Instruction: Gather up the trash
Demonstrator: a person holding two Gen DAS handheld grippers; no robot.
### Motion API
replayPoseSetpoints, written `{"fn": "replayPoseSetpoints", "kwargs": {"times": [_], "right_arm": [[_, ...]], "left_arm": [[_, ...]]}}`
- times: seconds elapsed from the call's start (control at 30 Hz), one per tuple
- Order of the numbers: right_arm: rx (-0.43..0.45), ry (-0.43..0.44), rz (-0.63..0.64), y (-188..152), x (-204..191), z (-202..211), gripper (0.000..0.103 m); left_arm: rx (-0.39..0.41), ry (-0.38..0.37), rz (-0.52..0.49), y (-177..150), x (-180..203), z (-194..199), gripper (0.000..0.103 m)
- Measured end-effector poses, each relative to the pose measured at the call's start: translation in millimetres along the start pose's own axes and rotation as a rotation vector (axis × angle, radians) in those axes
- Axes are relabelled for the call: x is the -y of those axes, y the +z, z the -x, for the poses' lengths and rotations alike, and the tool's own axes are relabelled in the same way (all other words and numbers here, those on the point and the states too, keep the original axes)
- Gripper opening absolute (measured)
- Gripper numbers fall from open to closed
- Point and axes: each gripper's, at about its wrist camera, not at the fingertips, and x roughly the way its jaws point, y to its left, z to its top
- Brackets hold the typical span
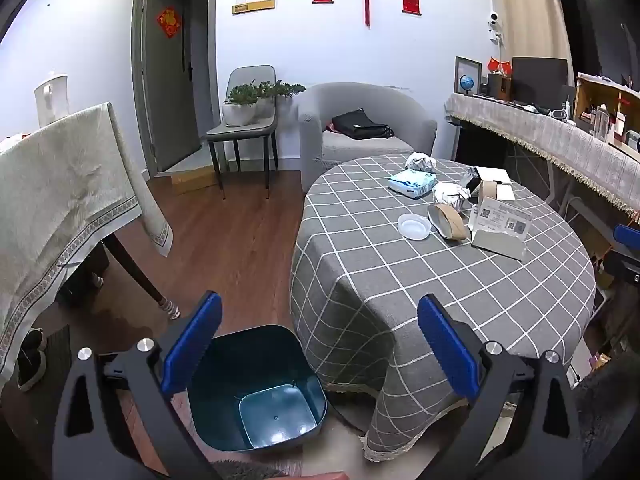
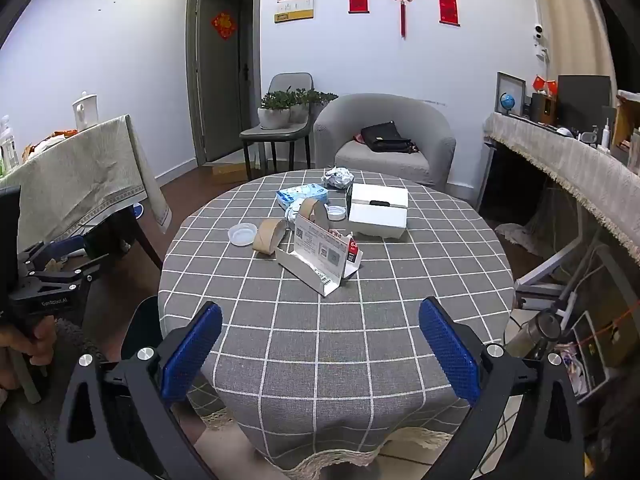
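A round table with a grey checked cloth (image 2: 320,320) holds the trash: an opened white carton (image 2: 320,256), two cardboard tape rolls (image 2: 270,236), a clear plastic lid (image 2: 242,235), crumpled paper balls (image 2: 338,178), a blue tissue pack (image 2: 302,195) and a white box (image 2: 378,210). A dark teal bin (image 1: 256,388) stands empty on the floor left of the table. My left gripper (image 1: 320,344) is open and empty above the bin and table edge. My right gripper (image 2: 320,348) is open and empty over the table's near edge. The carton (image 1: 500,232) and lid (image 1: 414,226) show in the left wrist view.
A second table with a beige cloth (image 1: 60,200) stands at left. A grey armchair (image 2: 384,140) with a black bag and a chair with potted plants (image 2: 280,112) stand behind. A cluttered sideboard (image 2: 580,168) runs along the right. The left gripper's body (image 2: 48,284) shows at left.
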Motion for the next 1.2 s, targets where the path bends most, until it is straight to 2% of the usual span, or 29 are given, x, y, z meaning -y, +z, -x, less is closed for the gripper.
{"fn": "replayPoseSetpoints", "kwargs": {"times": [1.2], "right_arm": [[-0.005, -0.005, 0.006, -0.4, -1.5, -0.2, 0.1]], "left_arm": [[-0.009, 0.01, -0.025, -1.9, 5.4, -2.4, 0.1]]}}
